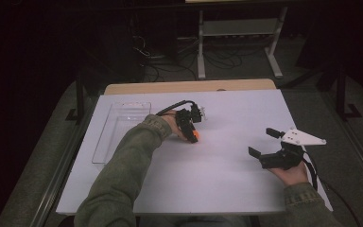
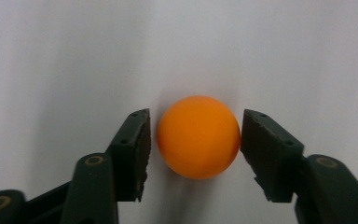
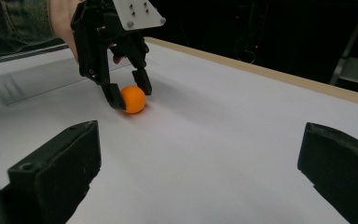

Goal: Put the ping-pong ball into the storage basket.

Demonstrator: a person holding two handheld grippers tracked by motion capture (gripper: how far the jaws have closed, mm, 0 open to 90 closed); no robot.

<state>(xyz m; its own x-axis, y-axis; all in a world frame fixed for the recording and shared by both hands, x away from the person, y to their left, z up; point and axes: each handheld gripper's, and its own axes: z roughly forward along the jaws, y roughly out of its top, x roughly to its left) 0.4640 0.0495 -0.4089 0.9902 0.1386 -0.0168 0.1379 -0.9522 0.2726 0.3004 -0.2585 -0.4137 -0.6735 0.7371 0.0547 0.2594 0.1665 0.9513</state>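
Orange ball (image 2: 198,137) is seen resting on the white desk (image 1: 227,179), at about ten o'clock from the desk's middle, just at three o'clock of a clear tray (image 1: 118,130). It is flanked by the left gripper (image 2: 195,140), whose jaws are narrowed around it with slim gaps visible. The right gripper (image 1: 263,142), at four o'clock, is held wide, nothing between its jaws.

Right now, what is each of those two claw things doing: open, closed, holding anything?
Left tool: jaws close around the orange ball, a thin gap showing on each side; no firm grip yet.
Right tool: wide open, nothing between its jaws.
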